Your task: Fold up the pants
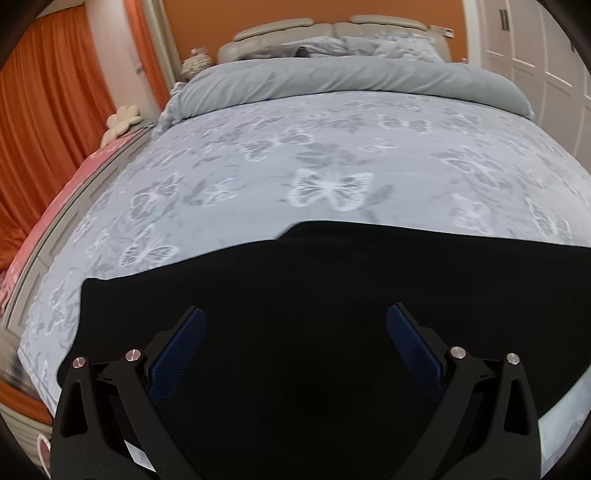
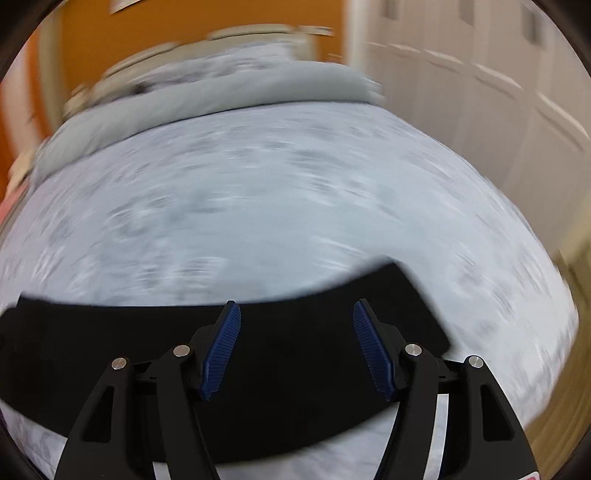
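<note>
Setting: bedroom; bed under a pale blue butterfly-print cover; grey duvet rolled across the head end, pillows behind it against a padded headboard

Pants: black, spread flat across the near end of the bed; in the left wrist view a wide dark sheet from lower left to the right rim, with a stepped far edge; in the right wrist view a long black band running from the left rim to a squared end at the right, cover showing beyond it and in front of it

Left gripper: pointed down over the pants; blue pads spread wide apart; nothing clamped; whether the tips touch the cloth, impossible to tell against the black

Right gripper: above the band of pants near its squared end; ribbed blue pads apart, nothing between them; no cloth gripped

Surroundings: orange curtain at left; orange wall behind the headboard; white wardrobe doors at right; cream flower-shaped cushion beside the bed

Sharpness: left wrist view fairly clear; right wrist view heavily smeared, cover pattern unreadable there
</note>
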Demonstrator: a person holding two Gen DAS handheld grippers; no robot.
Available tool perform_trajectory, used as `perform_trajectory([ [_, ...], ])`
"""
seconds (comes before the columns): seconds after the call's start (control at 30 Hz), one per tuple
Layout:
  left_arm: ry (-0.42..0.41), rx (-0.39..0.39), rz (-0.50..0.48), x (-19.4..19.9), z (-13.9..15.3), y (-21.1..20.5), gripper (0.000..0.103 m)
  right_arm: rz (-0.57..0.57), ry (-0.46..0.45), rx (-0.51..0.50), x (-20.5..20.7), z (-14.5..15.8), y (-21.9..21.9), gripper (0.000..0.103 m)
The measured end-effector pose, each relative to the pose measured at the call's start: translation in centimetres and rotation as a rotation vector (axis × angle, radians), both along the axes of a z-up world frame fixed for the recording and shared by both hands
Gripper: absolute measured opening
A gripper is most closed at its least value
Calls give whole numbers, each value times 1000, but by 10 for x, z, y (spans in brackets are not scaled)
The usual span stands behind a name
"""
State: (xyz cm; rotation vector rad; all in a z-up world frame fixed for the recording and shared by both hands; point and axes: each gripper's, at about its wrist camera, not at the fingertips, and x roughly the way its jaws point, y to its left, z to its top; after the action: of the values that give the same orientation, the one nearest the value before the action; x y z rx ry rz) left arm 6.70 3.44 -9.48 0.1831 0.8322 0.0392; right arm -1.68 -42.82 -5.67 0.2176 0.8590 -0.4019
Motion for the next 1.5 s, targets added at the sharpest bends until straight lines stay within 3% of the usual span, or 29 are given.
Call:
perform_trajectory([
  [0.13,22,-21,-27,-6,-6,-19,98,-167,27,65,-45,-18,-61,64],
  [0.2,28,-30,-35,-7,-8,-23,98,-221,44,148,-63,-33,-86,65],
  [0.37,-2,-57,-3,-5,-2,-20,98,-199,52,278,-67,-61,-101,65],
  [0.47,1,-128,32,-2,6,-8,98,-196,62,314,-61,-68,-101,65],
  [0.6,9,-185,78,1,10,7,98,-227,-42,341,-62,-60,-107,65],
  [0.63,8,-189,85,2,10,10,98,-211,-55,377,-59,-61,-110,63],
  [0.7,6,-193,101,3,10,15,98,-181,-22,429,-52,-72,-109,43],
  [0.77,4,-195,113,2,11,20,98,-175,62,419,-49,-81,-104,45],
  [0.87,-4,-205,128,0,13,29,98,-195,68,368,-59,-73,-98,62],
  [1.03,2,-244,150,0,16,40,98,-188,107,373,-56,-93,-98,62],
  [1.1,13,-265,150,1,16,41,98,-123,93,318,-45,-90,-89,9],
  [1.17,10,-270,156,1,17,40,98,-127,6,355,-49,-72,-89,9],
  [1.23,-5,-260,160,-1,19,39,98,-115,-73,289,-59,-47,-85,9],
  [1.27,-14,-253,160,-2,20,39,98,-127,-53,289,-59,-52,-89,9],
  [1.33,-14,-232,152,-2,19,38,98,-162,101,375,-50,-95,-103,13],
  [1.37,-7,-229,146,-1,18,38,98,-146,87,346,-51,-95,-101,13],
  [1.4,2,-231,143,-1,17,38,98,-143,81,316,-53,-83,-98,26],
  [1.43,7,-234,144,-1,16,39,98,-168,57,290,-57,-72,-97,30],
  [1.5,8,-247,148,-2,17,42,98,-189,-77,282,-71,-43,-93,43],
])
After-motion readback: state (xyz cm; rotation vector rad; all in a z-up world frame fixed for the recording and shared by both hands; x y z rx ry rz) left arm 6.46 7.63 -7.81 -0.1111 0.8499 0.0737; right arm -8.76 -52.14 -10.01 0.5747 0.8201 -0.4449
